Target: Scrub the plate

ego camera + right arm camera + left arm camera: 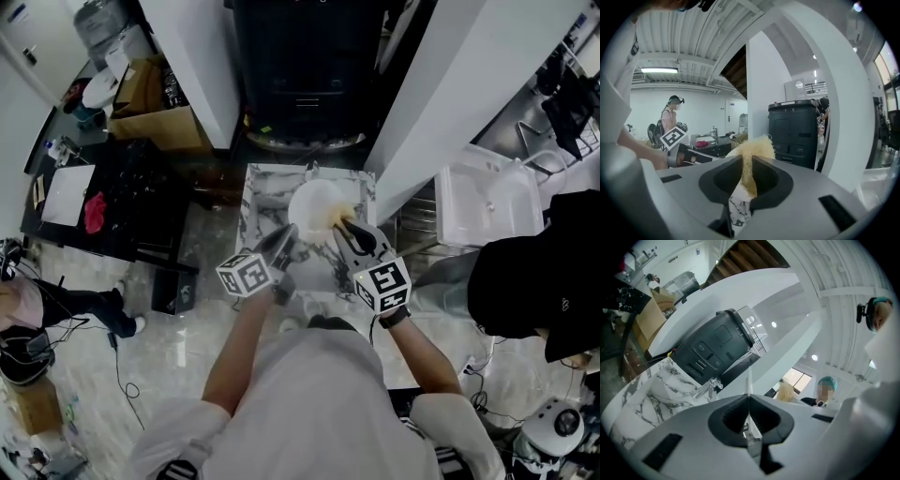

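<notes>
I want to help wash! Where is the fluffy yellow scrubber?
The yellow scrubber is pinched in the right gripper; in the head view it sits at the white plate's right edge, over the marble table.

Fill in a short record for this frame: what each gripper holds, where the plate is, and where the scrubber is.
left gripper: shut on the plate's near rim
right gripper: shut on a yellow scrubber
plate: over the marble-patterned surface
scrubber: at the plate's right side; contact unclear
</notes>
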The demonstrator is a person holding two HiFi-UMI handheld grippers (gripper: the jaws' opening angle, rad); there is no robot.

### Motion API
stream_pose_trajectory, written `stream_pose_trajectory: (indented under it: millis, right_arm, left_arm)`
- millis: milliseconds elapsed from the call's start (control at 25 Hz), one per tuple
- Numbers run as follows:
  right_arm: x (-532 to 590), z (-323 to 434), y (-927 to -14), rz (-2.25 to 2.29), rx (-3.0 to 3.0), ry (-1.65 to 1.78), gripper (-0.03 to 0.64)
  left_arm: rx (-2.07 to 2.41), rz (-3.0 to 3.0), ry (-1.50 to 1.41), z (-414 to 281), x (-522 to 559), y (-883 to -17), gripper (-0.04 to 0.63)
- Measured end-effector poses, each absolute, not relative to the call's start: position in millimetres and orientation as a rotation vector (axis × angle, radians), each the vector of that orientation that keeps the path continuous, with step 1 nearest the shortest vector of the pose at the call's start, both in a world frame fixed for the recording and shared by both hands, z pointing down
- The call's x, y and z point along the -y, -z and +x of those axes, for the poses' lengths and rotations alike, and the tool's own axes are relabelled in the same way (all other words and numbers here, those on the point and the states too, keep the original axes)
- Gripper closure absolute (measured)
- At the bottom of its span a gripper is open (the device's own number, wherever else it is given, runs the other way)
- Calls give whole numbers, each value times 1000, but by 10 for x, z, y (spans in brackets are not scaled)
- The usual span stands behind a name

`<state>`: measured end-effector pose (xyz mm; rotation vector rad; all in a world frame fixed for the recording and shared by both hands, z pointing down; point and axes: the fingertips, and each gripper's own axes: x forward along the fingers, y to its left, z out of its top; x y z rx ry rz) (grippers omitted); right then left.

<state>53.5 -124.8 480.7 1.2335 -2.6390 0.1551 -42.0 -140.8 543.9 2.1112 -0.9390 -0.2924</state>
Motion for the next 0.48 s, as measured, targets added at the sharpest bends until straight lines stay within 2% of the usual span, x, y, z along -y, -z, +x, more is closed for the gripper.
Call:
stream_pose_trajectory:
  millis: [480]
  right_arm:
    - [1417, 893, -4838, 1388, 2542, -130, 549]
  left_arm:
    - [1070, 2146, 253, -591, 1478, -5356, 580]
